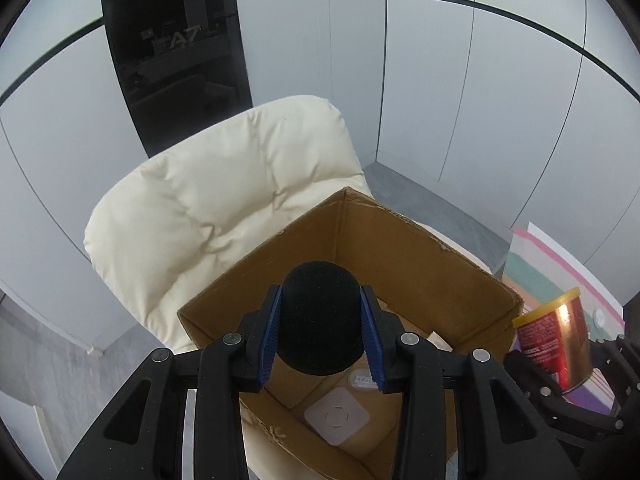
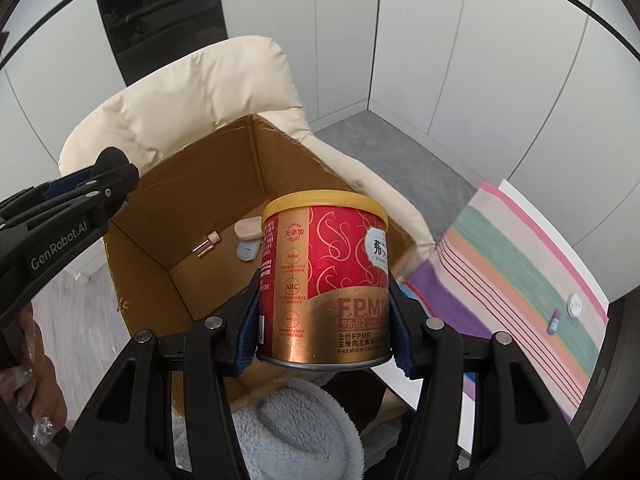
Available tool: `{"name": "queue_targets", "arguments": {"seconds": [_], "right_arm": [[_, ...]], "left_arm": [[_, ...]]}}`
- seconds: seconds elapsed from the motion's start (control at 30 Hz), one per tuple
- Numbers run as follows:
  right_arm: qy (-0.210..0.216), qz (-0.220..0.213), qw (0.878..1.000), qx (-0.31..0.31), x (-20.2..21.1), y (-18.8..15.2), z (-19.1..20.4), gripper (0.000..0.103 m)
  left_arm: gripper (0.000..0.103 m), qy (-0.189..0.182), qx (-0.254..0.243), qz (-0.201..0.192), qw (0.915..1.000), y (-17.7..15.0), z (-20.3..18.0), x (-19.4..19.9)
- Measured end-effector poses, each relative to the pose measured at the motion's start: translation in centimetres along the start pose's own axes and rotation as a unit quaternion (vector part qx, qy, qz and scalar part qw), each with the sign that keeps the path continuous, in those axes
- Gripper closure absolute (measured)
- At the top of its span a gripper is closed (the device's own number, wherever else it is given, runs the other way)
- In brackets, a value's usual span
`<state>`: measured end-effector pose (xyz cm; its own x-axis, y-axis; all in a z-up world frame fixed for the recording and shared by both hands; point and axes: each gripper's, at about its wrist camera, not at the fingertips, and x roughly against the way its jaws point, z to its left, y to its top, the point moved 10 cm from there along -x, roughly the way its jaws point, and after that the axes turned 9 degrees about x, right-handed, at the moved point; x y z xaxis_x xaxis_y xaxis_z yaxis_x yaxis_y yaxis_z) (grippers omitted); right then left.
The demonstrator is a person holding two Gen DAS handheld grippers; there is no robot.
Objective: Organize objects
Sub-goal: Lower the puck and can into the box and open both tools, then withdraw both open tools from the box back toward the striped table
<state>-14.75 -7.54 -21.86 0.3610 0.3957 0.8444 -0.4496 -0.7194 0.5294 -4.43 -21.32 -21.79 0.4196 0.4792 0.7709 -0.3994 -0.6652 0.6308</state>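
Right, both grippers are loaded: left gripper (image 1: pixel 322 334) has its blue pads closed snug on a black foam-looking cylinder (image 1: pixel 320 316), held above the open cardboard box (image 1: pixel 420 264); right gripper (image 2: pixel 322 328) is spread wide and clamped on the lower half of a red-and-gold cat food can (image 2: pixel 326 276) w/ a yellow lid, upright, at the box's near-right edge. Main risk, I'd judge: the can is slick metal, gripped low, so a quick tilt could let it slip or topple out; dropped inside, it'd land on the small stuff already on the box floor, i.e. a pinkish square pad (image 1: pixel 337 416), a small glass vial (image 2: pixel 206 245) and a pale blue bit (image 2: pixel 249 250) at approx 11 o'clock of the can. The two tools are also close together over one opening (could knock each other). A fluffy grey-blue item (image 2: pixel 296 436) lies under the can at 6 o'clock. Beyond, at 3 o'clock, a striped mat (image 2: pixel 520 264) holds a tiny bottle (image 2: pixel 554 321) and a white disc (image 2: pixel 575 305). Farthest, at 12, a cream padded chair (image 1: pixel 224 200) backs the box.
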Motion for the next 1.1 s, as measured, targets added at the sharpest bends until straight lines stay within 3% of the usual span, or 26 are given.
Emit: {"name": "queue_targets", "arguments": {"seconds": [0.23,0.33,0.37,0.4,0.43,0.47,0.67,1.1], "right_arm": [[0.006,0.006,1.0,0.016,-1.2,0.7,1.4,0.047],[0.009,0.004,1.0,0.026,-1.2,0.8,2.0,0.047],[0.004,0.001,1.0,0.026,-1.0,0.8,2.0,0.041],[-0.002,0.0,1.0,0.022,-0.9,0.9,1.9,0.023],[-0.008,-0.003,1.0,0.016,-0.7,1.0,1.6,0.016],[-0.01,-0.011,1.0,0.009,-0.3,1.2,1.4,0.009],[-0.006,-0.02,0.999,-0.025,0.7,1.5,-0.1,0.009],[-0.012,-0.009,0.999,-0.039,0.7,0.2,-1.4,0.009]], "left_arm": [[0.06,0.009,0.02,-0.003,0.9998,0.3,1.7,-0.2],[0.038,0.003,0.035,0.006,0.9994,0.1,1.9,-0.1],[0.026,0.005,0.041,0.009,0.9991,0.0,2.0,0.0],[0.015,0.006,0.044,0.012,0.9989,0.0,2.2,0.0],[0.012,0.006,0.046,0.011,0.9988,0.0,2.2,0.1],[0.012,0.005,0.049,0.008,0.9987,0.1,2.3,0.4],[0.012,-0.008,0.064,0.009,0.9979,0.2,2.5,0.8],[0.012,-0.013,0.045,0.024,0.9986,-0.6,1.0,0.5]]}}
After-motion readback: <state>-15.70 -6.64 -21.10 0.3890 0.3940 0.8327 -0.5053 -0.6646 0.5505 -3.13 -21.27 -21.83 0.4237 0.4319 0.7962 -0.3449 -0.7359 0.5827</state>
